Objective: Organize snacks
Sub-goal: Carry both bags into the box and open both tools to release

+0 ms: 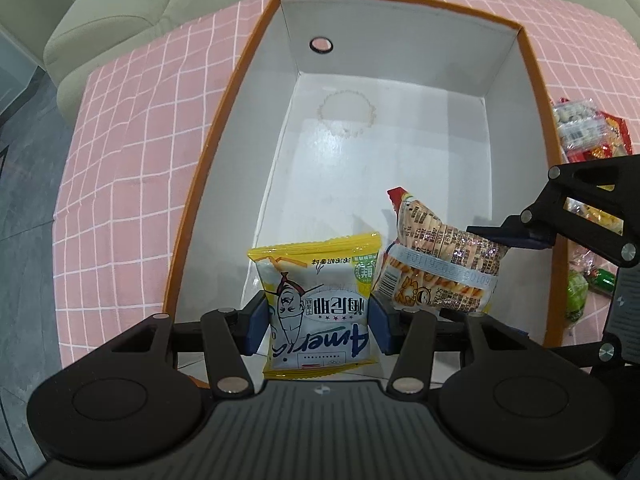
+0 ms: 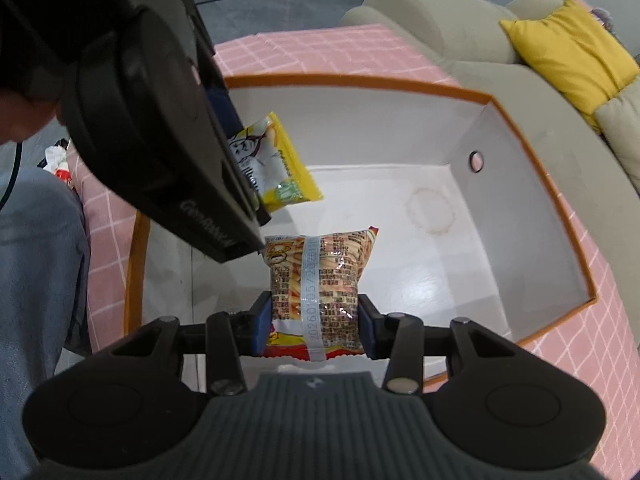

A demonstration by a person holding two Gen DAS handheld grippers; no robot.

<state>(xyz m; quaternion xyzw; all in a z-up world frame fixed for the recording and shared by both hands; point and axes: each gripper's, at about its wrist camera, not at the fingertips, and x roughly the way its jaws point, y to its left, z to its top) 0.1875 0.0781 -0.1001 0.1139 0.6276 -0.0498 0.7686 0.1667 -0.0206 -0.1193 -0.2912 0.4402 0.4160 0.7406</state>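
An orange-rimmed box with white inside [image 1: 224, 128] [image 2: 520, 128] stands on the pink checked tablecloth. My left gripper [image 1: 318, 320] is shut on a yellow and white snack bag [image 1: 320, 300], held over the box's near end. It also shows in the right wrist view [image 2: 276, 160]. My right gripper [image 2: 316, 326] is shut on a clear bag of stick snacks with a red end [image 2: 320, 276], held above the box floor. That bag also shows in the left wrist view [image 1: 440, 264], with a right gripper finger [image 1: 508, 236] on it.
Several loose snack packets [image 1: 588, 132] lie on the tablecloth [image 1: 128, 168] right of the box. A beige sofa [image 2: 460, 32] with a yellow cushion [image 2: 572, 52] stands beyond the table. The person's leg in jeans [image 2: 36, 280] is at the left.
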